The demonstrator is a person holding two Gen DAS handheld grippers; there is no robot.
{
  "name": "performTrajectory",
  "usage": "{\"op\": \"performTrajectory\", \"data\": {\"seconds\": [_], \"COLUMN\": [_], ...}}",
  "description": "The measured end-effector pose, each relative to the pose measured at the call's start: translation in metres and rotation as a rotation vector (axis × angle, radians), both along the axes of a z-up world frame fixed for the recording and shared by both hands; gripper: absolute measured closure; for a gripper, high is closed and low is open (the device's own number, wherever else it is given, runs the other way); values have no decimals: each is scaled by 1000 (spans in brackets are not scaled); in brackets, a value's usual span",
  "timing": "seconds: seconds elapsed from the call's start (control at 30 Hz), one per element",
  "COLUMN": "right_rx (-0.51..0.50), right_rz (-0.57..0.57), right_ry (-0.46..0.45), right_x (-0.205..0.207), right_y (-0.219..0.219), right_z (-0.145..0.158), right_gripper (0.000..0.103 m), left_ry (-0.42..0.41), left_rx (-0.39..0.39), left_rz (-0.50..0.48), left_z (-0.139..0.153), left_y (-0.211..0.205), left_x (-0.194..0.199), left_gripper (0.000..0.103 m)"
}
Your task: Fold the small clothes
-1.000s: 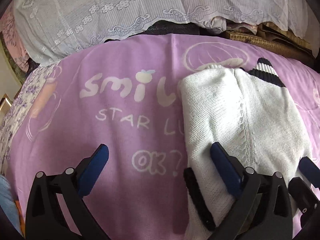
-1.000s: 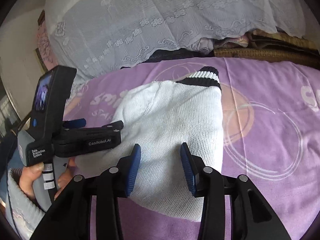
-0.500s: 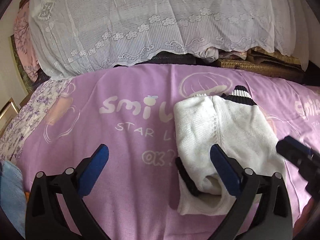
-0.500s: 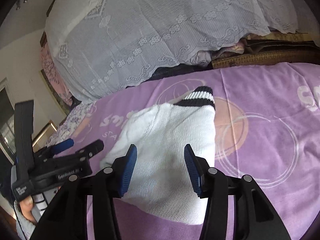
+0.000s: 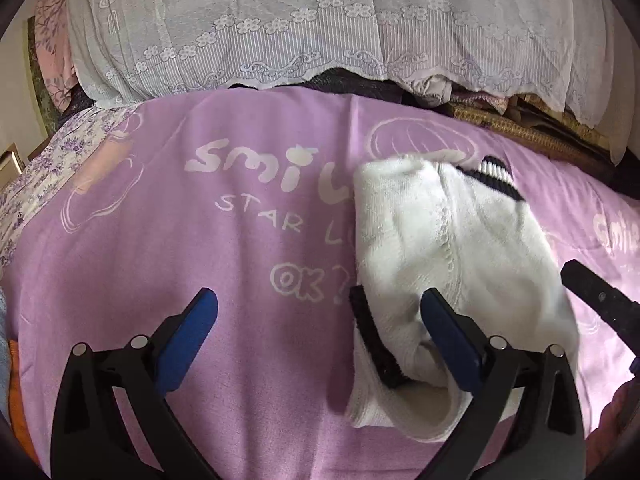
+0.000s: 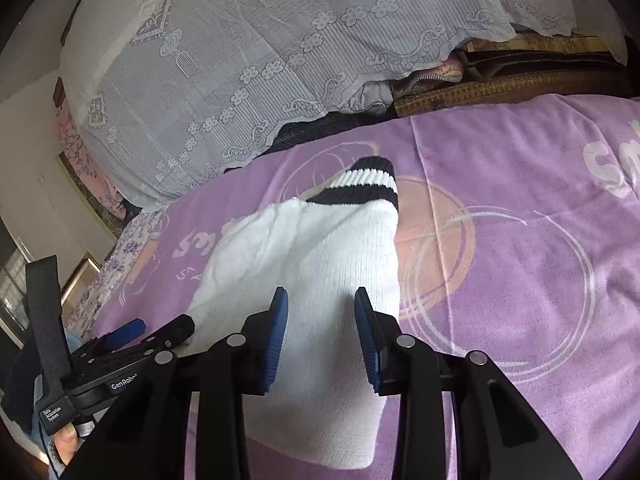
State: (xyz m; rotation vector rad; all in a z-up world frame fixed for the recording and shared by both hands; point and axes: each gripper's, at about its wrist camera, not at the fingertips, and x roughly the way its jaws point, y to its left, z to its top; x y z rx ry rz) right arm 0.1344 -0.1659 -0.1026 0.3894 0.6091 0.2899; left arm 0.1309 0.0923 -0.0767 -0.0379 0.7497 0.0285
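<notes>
Both tongs (image 5: pixel 318 326) (image 6: pixel 320 338) angled down, over sock (image 6: pixel 320 256)

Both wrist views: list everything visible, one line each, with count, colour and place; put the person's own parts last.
socks: apparently a folded pair, white with black-striped cuffs, lying on the blanket, right of its middle in the left wrist view.
blanket: one, purple with white "smile" lettering, spread over the bed.
lace cover: one, white, draped over the pile behind the blanket.
woven mat: one, brown, under the lace at the far right.
floral sheet: one, white with purple flowers, left edge.
left hand-held gripper: one, black with blue pads, open, near the socks.
right hand-held gripper: one, same colours, open over the socks, its jaws just closing.
</notes>
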Motion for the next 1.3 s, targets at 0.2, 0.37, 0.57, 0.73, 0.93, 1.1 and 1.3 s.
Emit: {"op": "performTrajectory", "data": {"seconds": [0.2, 0.37, 0.57, 0.73, 0.93, 1.1, 1.3], "right_rx": [-32, 46, 183, 85, 0, 12, 64], "right_rz": [2, 30, 10, 15, 67, 55, 21], "right_ry": [-34, 116, 103, -16, 23, 8, -1], "right_x": [45, 92, 76, 27, -21, -37, -61], "right_y": [8, 3, -18, -7, 12, 9, -9], "right_z": [26, -25, -24, 3, -15, -15, -17], "right_gripper": [68, 73, 78, 75, 73, 73, 70], "left_ry": [3, 116, 142, 57, 116, 145, 67], "left_rx": [-16, -93, -192, -171, -89, -184, -188], "left_rz": [-54, -57, -51, -58, -81, -58, -61], "left_z": [8, -38, -30, -3, -34, -39, -20], "left_y": [-18, -13, 3, 7, -11, 7, 11], "left_x": [24, 60, 51, 17, 3, -9, -46], "left_gripper": [4, 4, 4, 4, 4, 4, 5]}}
